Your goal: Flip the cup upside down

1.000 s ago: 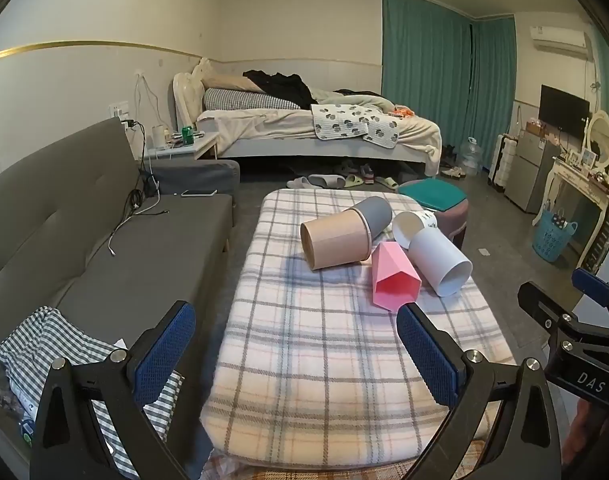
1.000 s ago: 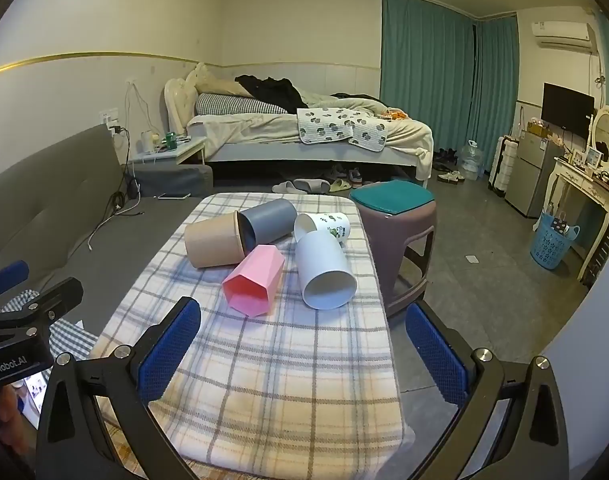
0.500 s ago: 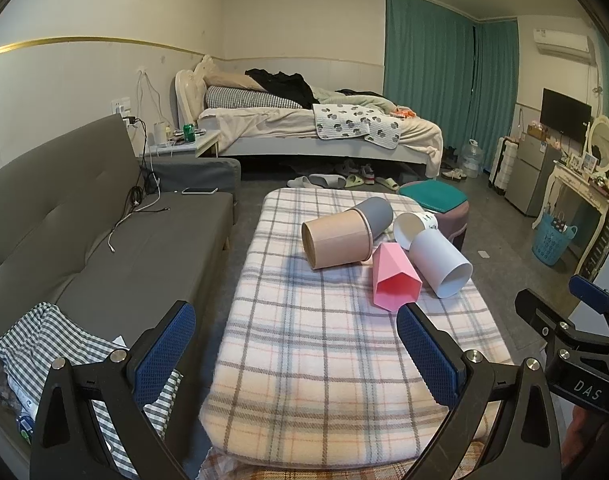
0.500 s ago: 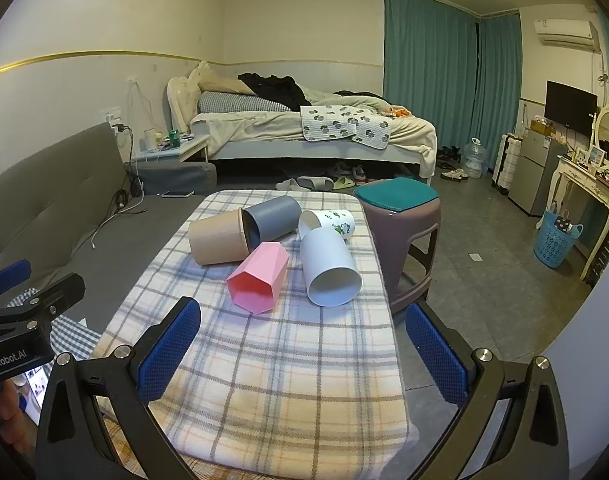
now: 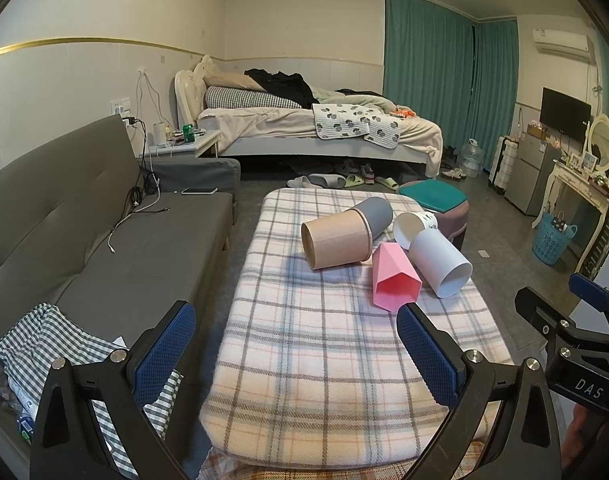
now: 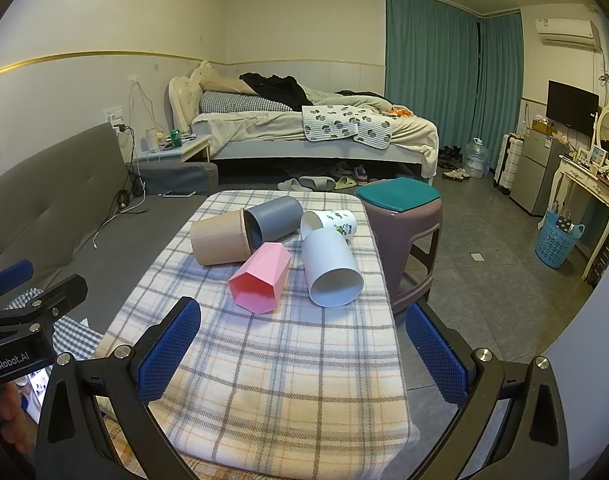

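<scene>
Several cups lie on their sides on a plaid-covered table (image 5: 312, 364) (image 6: 288, 368): a tan cup (image 5: 336, 240) (image 6: 220, 238), a grey cup (image 5: 374, 214) (image 6: 274, 216), a pink faceted cup (image 5: 392, 278) (image 6: 260, 276), a white cup (image 5: 440, 262) (image 6: 330, 266) and a small patterned white cup (image 5: 414, 226) (image 6: 330, 224). My left gripper (image 5: 296, 354) is open and empty, short of the cups. My right gripper (image 6: 302, 350) is open and empty, near the pink and white cups. Each gripper shows at the edge of the other's view.
A grey sofa (image 5: 104, 240) runs along the table's left, with a checked cloth (image 5: 52, 344), cables and a phone on it. A purple stool with a teal cushion (image 6: 400, 216) stands at the table's far right. A bed (image 5: 312, 128) lies beyond.
Both grippers have drifted slightly closer to the cups. The cups have not moved, and both grippers stay open.
</scene>
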